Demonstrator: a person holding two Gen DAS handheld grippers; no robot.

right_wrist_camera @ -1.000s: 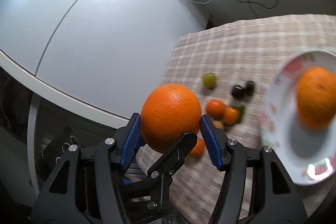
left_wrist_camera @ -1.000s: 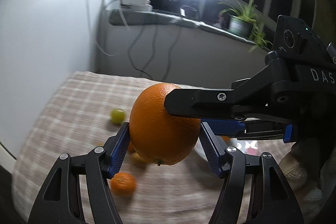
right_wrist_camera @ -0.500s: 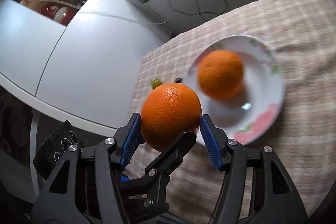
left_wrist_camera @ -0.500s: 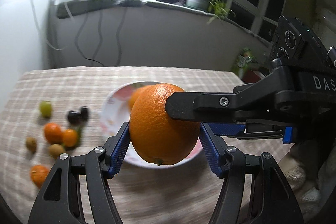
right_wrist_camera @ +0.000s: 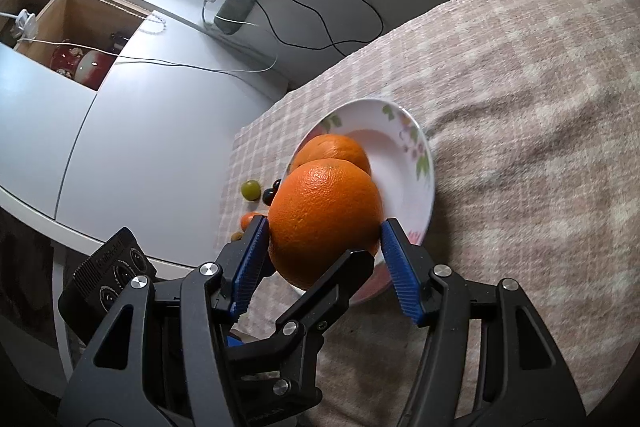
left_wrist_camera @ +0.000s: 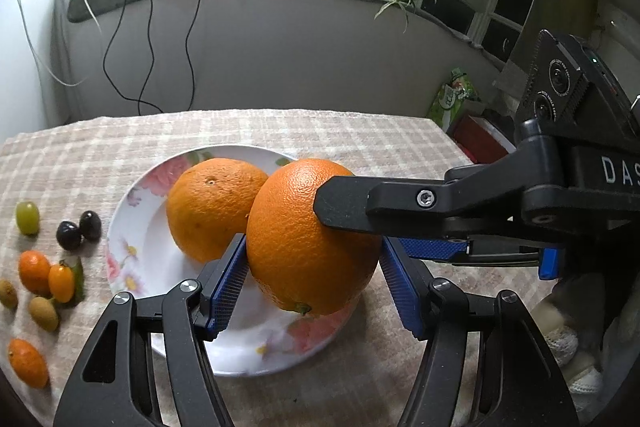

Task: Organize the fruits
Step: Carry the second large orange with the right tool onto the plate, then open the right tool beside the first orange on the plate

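Both grippers are shut on one large orange, seen also in the right wrist view. My left gripper grips it from the sides; my right gripper grips it crosswise, one black finger lying over the fruit. The orange hangs above the near part of a white flowered plate, which shows in the right wrist view. A second orange lies on the plate, just behind and left of the held one.
Small fruits lie on the checked cloth left of the plate: a green grape, two dark grapes, kumquats and brownish ones. A wall with cables stands behind; a white cabinet is at the left.
Both grippers have carried the orange right, from over the small fruits to over the plate, and lowered it toward the plate. The grip has not changed.
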